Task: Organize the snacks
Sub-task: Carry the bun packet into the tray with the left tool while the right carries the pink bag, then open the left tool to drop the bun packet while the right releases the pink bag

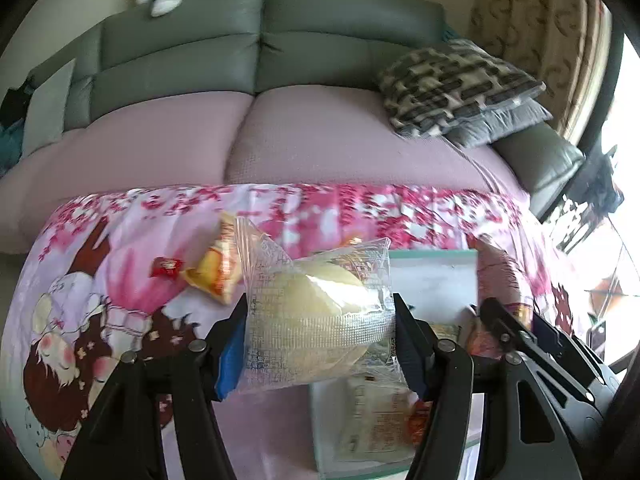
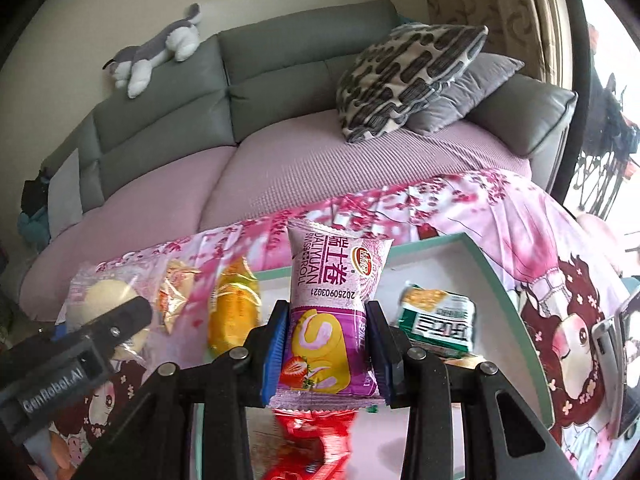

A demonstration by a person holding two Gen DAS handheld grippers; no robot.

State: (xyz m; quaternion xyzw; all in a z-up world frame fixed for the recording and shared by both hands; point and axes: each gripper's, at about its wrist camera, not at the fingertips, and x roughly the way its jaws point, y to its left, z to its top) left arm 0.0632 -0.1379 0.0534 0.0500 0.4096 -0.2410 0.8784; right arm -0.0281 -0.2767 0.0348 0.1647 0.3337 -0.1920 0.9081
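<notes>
A grey sofa (image 2: 256,80) with a pink seat cover runs along the far edge of the worktop (image 1: 132,240), which is draped in a pink cartoon cloth and carries a shallow teal-rimmed tray (image 2: 516,292) toward its right side. The left tongs (image 1: 320,312) are clamped half-wide on a clear-wrapped pale bun (image 1: 316,312), held above the tray's left edge. The right tongs (image 2: 326,320) pinch a purple Swiss-roll packet (image 2: 332,304) upright over the tray, a green packet (image 2: 440,316) lying inside it.

Each hand-held gripper (image 1: 320,328) (image 2: 326,344) has black linkage arms, silver rivets and 2 blue finger pads (image 2: 272,354).
</notes>
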